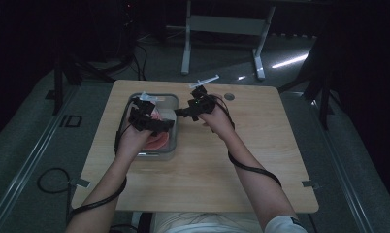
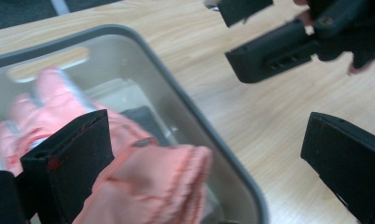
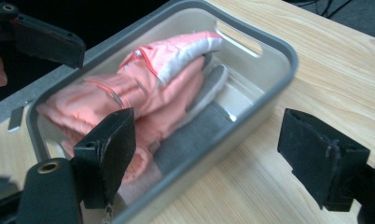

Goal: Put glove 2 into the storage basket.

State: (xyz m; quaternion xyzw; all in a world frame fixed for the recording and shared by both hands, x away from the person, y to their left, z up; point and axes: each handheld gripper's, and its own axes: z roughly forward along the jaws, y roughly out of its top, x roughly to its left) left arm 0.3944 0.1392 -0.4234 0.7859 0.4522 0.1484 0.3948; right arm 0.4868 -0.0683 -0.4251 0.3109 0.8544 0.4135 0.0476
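A grey plastic bin (image 1: 171,97) stands on the left half of the wooden table and holds pink and grey winter gloves (image 1: 156,138). My left gripper (image 1: 152,121) hovers over the bin, jaws wide apart, with nothing between them. In the left gripper view the left gripper (image 2: 206,163) is above a pink glove (image 2: 153,186) and the bin's rim (image 2: 195,112). My right gripper (image 1: 193,108) hangs open just right of the bin. From the right gripper view, the right gripper (image 3: 213,154) faces the bin's wall (image 3: 279,46) and the folded gloves (image 3: 143,88), touching neither.
The light wooden table (image 1: 232,160) has bare room to the right of the bin and along its front. A small round grommet (image 1: 229,96) sits near the far edge. A white metal frame (image 1: 222,29) stands on the floor beyond, and cables (image 1: 50,179) lie at the left.
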